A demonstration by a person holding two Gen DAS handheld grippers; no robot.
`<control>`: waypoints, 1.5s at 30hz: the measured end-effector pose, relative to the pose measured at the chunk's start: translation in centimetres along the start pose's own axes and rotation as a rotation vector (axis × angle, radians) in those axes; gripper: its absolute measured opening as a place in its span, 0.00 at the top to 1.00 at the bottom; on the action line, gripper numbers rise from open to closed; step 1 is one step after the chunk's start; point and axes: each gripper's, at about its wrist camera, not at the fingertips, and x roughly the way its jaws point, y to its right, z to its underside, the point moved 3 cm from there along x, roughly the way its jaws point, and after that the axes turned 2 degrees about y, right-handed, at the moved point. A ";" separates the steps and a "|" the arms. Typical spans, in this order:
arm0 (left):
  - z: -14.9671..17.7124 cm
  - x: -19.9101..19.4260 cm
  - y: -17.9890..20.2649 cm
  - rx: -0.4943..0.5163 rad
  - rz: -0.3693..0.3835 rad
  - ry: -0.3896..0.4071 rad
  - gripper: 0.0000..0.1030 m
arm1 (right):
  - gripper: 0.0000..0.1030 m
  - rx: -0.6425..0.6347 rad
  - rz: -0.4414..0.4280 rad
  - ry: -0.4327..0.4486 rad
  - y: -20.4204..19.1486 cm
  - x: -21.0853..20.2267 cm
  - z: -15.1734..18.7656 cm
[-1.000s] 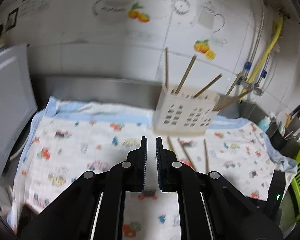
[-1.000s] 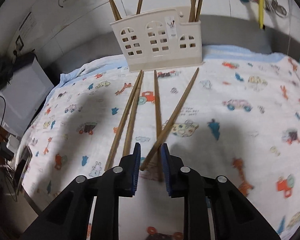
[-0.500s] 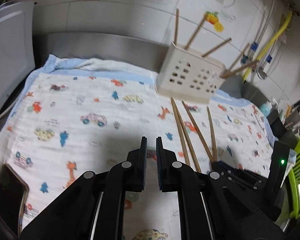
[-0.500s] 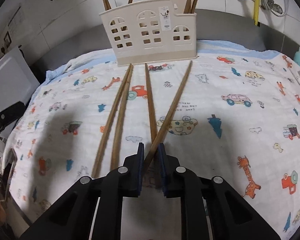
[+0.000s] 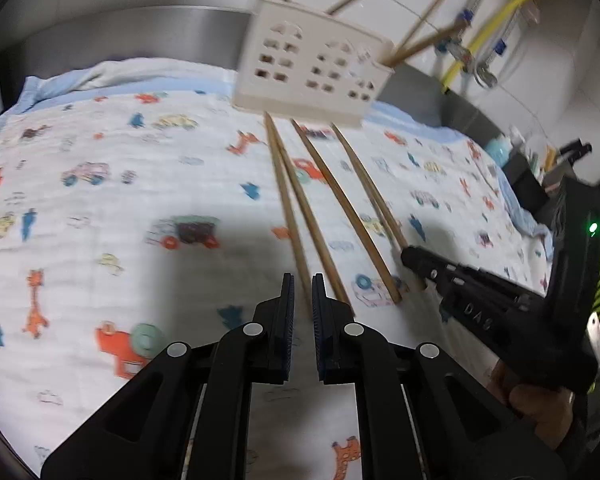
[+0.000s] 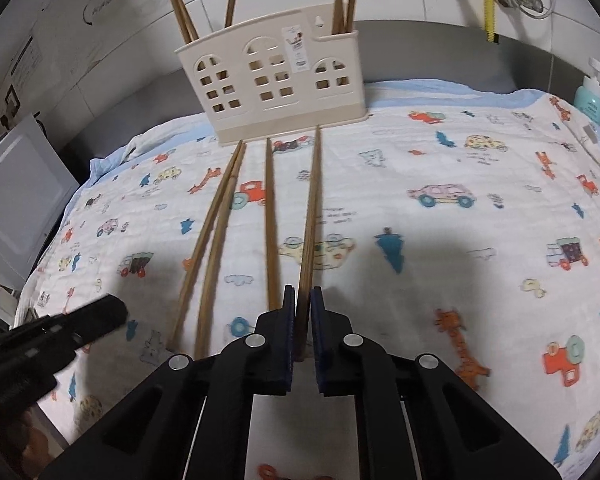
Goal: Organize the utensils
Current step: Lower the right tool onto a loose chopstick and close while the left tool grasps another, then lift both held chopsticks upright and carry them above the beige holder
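Right gripper point(image 6: 301, 300) pinches the near end of one chopstick point(image 6: 312, 216); three more chopsticks point(image 6: 220, 236) lie on the printed cloth point(image 6: 480, 240) before the cream holder point(image 6: 276, 88). Left gripper point(image 5: 302, 286) pressed together, empty, beside them. Holder's sticker unreadable; "DAS" shows on right gripper's body.
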 end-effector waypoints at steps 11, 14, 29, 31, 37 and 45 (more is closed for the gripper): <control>0.3 2.9 0.8 -0.018 -0.016 -0.048 0.91 | 0.93 -0.029 0.004 -0.016 1.1 0.2 0.7; 0.3 3.3 0.6 -0.026 -0.025 -0.053 0.91 | 0.92 -0.032 0.005 -0.008 1.1 0.1 0.6; -0.2 4.3 0.3 -0.045 -0.049 -0.067 0.90 | 0.92 -0.045 0.001 -0.032 0.5 0.9 0.5; -0.2 4.3 0.6 -0.020 -0.064 -0.070 0.92 | 0.92 -0.054 0.011 -0.030 0.3 1.1 0.6; -0.4 4.4 0.7 0.016 -0.063 -0.075 0.94 | 0.93 -0.068 0.022 -0.026 0.3 1.2 0.6; -0.5 3.7 0.7 0.034 -0.033 -0.066 0.94 | 0.94 -0.068 0.009 0.031 0.6 -1.2 0.0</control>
